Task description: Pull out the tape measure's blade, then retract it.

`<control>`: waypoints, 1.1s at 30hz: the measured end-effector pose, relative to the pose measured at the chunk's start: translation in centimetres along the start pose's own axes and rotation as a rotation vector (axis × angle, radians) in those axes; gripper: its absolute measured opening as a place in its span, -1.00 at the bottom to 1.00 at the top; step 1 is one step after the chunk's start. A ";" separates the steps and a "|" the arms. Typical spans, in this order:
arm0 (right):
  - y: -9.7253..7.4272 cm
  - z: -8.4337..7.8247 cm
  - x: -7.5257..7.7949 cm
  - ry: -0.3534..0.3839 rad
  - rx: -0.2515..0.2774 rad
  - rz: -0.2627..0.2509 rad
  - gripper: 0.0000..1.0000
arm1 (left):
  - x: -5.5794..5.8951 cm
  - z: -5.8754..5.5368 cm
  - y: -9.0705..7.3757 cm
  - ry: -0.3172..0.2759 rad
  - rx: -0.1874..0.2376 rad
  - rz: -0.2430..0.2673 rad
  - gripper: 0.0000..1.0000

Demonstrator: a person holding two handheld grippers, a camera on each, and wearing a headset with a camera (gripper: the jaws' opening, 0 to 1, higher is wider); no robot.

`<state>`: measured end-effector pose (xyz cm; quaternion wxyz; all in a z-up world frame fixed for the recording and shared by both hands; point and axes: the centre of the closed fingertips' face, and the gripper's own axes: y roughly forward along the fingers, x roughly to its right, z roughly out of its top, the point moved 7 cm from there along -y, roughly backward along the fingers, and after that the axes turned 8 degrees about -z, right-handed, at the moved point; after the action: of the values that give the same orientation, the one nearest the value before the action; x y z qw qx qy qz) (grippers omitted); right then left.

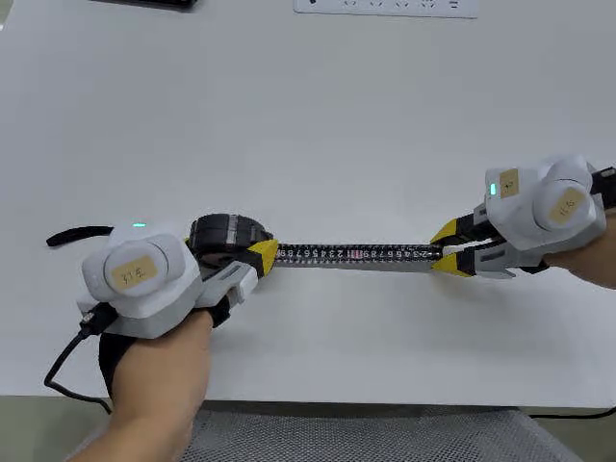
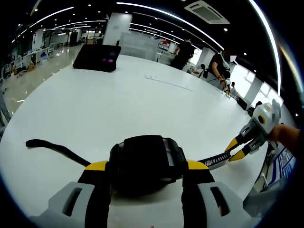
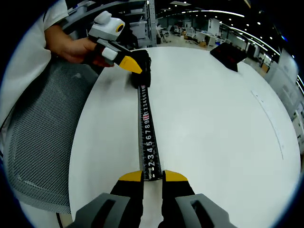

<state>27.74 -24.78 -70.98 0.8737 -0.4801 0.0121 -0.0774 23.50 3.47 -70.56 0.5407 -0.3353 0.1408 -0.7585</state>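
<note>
Clamping the tape measure point(image 1: 223, 234) tight in the left claw point(image 2: 147, 165) by the counter's point(image 1: 337, 115) front-left edge, pinching the blade point(image 1: 356, 254) tip in the right claw point(image 1: 447, 249). Best bet, probably: pulling dead straight rightward, low over the counter, pinning the tape measure hard, avoiding any twist.

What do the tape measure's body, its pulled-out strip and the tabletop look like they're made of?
The case looks like black plastic or rubber, matte, with ribbed grip sections. The blade seems to be thin coated metal: it spans straight between the grippers and is dark with pale printed numerals. The table is smooth, even white, probably laminate, though the look leaves that open.
</note>
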 end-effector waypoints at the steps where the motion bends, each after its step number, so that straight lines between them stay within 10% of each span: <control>1: 0.1 0.1 0.0 0.000 0.002 0.001 -0.79 | 0.0 0.0 0.0 0.001 -0.001 0.000 0.12; 33: 2.6 3.3 -0.4 0.041 0.079 0.048 -0.79 | -0.1 0.0 -0.2 -0.032 0.011 -0.019 0.12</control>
<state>27.98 -20.61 -71.43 0.8931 -0.4433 0.0384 -0.0664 23.37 3.62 -70.43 0.5376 -0.3455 0.1248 -0.7590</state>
